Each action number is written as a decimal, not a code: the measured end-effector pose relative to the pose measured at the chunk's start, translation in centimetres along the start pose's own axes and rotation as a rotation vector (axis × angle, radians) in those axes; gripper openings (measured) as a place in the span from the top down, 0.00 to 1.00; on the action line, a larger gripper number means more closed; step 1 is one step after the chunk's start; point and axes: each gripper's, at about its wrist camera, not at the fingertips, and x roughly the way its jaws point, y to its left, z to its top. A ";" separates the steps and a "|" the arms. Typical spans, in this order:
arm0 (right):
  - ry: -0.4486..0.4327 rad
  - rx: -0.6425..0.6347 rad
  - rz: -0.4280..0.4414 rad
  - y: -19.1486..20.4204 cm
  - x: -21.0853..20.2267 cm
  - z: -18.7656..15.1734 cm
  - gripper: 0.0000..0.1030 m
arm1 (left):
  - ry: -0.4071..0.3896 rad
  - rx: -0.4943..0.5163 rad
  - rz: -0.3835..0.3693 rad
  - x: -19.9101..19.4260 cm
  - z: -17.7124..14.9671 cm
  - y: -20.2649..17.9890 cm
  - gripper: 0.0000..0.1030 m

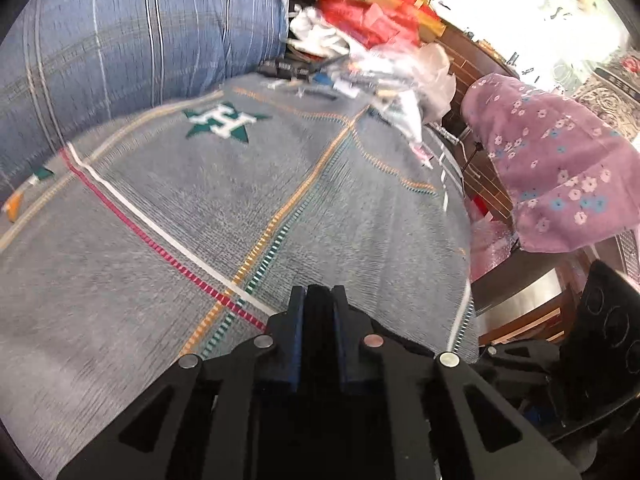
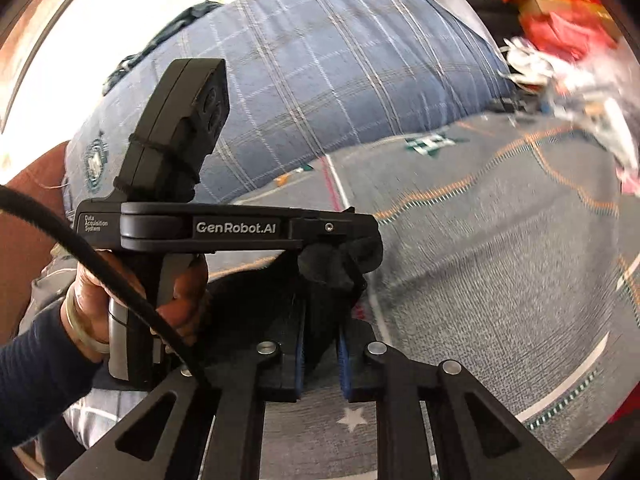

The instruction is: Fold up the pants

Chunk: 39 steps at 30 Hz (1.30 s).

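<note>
Both claws are clamped on dark cloth: your left gripper [image 1: 318, 294] and right gripper [image 2: 323, 320] each pinch the pants [image 2: 332, 264] just above the grey bedspread [image 1: 160, 280]. Lift unevenly and that thin bite could slip (the black fabric looks bunched, limp).

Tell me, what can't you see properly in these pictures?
- Pants: right wrist view, dark cloth between the right hand-held gripper fingers; shape hidden by the left hand-held gripper in front.
- Left wrist view: whether cloth sits in the shut left hand-held gripper; too dark.
- Clutter beyond the bedspread: blurred.
</note>
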 end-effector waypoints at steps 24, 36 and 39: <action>0.267 -0.436 0.378 21.0 9.5 -5.3 0.79 | -0.282 -0.462 0.330 -24.2 -18.8 10.4 0.78; 0.135 -0.340 0.293 14.6 3.8 -0.2 0.30 | -0.349 -0.512 0.379 -25.5 -22.6 7.3 0.23; 0.158 -0.332 0.179 14.2 6.0 -0.1 0.30 | -0.300 -0.520 0.390 -23.4 -22.3 6.5 0.23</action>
